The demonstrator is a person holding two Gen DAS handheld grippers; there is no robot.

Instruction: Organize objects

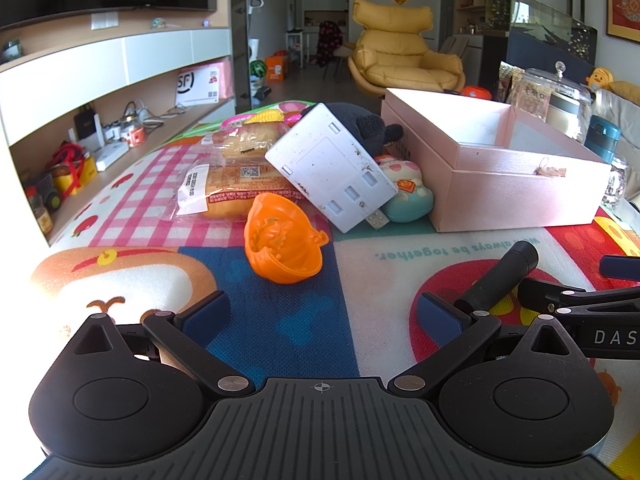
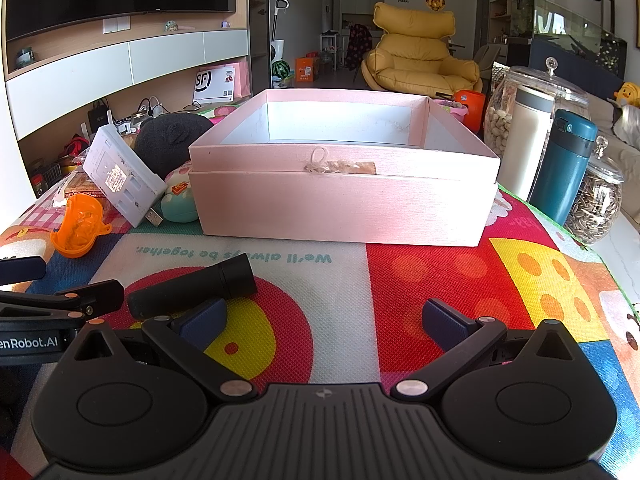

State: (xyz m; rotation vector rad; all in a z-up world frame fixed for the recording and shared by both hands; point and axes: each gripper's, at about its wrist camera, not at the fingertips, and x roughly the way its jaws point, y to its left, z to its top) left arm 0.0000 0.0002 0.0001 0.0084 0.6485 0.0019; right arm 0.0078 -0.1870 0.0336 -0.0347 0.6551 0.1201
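We hold both claws released, the black tube (image 2: 192,290) just ahead-left of the right claw (image 2: 324,320), pointing toward the pink box (image 2: 344,204).

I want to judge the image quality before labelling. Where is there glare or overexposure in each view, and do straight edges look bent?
Left wrist view: the mat at lower left is washed out to white, and the shelf unit bows strongly. Right wrist view: exposure is more even, with a soft bright sheen on the pink box front; its top edge curves slightly and the frame corners are dark.
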